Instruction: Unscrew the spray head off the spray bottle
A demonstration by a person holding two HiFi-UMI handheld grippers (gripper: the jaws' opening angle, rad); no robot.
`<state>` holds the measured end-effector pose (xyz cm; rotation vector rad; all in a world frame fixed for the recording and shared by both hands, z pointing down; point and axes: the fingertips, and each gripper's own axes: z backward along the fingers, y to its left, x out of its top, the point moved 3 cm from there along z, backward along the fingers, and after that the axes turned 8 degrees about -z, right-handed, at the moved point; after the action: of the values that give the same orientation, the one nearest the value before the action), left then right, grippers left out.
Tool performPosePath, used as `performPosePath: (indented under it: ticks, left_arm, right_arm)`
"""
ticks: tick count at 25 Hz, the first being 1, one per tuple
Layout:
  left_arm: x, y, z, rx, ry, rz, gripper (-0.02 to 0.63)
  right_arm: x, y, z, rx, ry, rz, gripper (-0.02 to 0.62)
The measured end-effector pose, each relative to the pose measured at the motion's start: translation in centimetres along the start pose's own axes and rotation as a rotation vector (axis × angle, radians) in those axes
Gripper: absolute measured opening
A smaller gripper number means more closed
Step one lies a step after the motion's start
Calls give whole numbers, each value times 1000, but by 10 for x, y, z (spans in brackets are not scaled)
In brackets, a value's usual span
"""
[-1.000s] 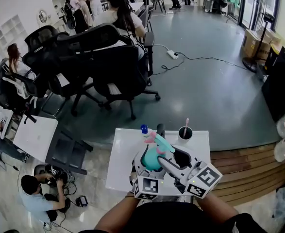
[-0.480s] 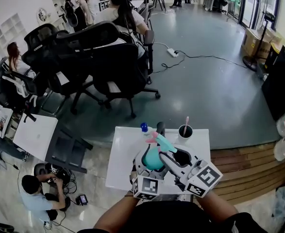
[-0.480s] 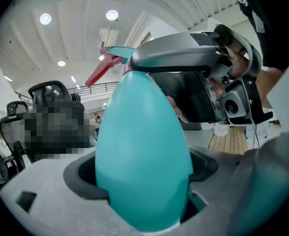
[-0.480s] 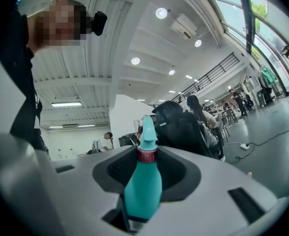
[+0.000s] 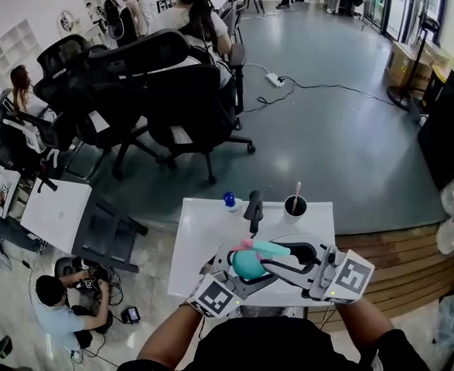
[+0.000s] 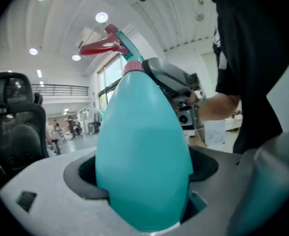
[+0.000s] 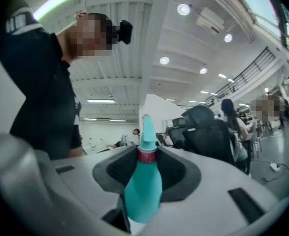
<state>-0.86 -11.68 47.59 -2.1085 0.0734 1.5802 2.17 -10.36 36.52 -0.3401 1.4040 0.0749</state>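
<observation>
I hold the teal spray bottle [image 5: 246, 265] in the air over the near edge of the white table [image 5: 199, 234], tilted sideways. Its teal spray head [image 5: 279, 247] with the pink trigger [image 5: 244, 244] points right. My left gripper [image 5: 237, 273] is shut on the bottle's fat body [image 6: 144, 151], which fills its jaws. My right gripper [image 5: 282, 258] comes in from the right. Its dark pads close on the pink collar [image 7: 146, 155] under the spray head [image 7: 147, 131]. In the left gripper view the red trigger [image 6: 101, 46] sticks out to the left, above the collar [image 6: 133, 67].
At the table's far edge stand a small bottle with a blue cap [image 5: 229, 199], a black upright object [image 5: 254, 205] and a black cup [image 5: 295, 209] with a pink-tipped stick. Black office chairs [image 5: 172, 91] and seated people lie beyond. A wooden platform [image 5: 389, 269] runs on the right.
Both grippers have drawn nearer to me and spread apart, and the bottle has tipped from nearly upright to sideways. The right gripper now grips round the collar.
</observation>
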Motion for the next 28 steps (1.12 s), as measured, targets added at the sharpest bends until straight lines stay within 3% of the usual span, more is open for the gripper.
performPosePath:
  ticks: [4, 7, 9, 11, 14, 16, 19, 22, 25, 28]
  left_arm:
    - [20, -26, 5, -254, -105, -30, 469]
    - [33, -45, 8, -412, -162, -5, 469]
    - [42, -56, 9, -492, -197, 12, 469]
    - [46, -58, 8, -512, -217, 24, 469]
    - [46, -39, 2, -392, -232, 92, 469]
    - [33, -19, -5, -257, -186, 143, 469]
    - [2, 5, -10, -72, -60, 138, 466]
    - [-14, 23, -10, 79, 18, 161, 466]
    - [-23, 33, -10, 179, 51, 165, 465]
    - [-28, 33, -12, 229, 72, 140, 465]
  right_arm:
    - [2, 21, 12, 218, 62, 21, 130]
    - [6, 31, 21, 366, 94, 12, 130]
    - [8, 37, 25, 450, 112, 1, 132]
    - [12, 38, 25, 476, 107, -12, 132]
    - [14, 26, 18, 410, 40, -40, 140]
    - [11, 14, 16, 326, -10, -69, 314]
    - [3, -15, 21, 147, -83, -76, 297]
    - [-10, -37, 23, -32, -88, -118, 233]
    - [-18, -44, 22, -149, -74, -134, 173]
    - [-23, -41, 16, -213, -51, -123, 167]
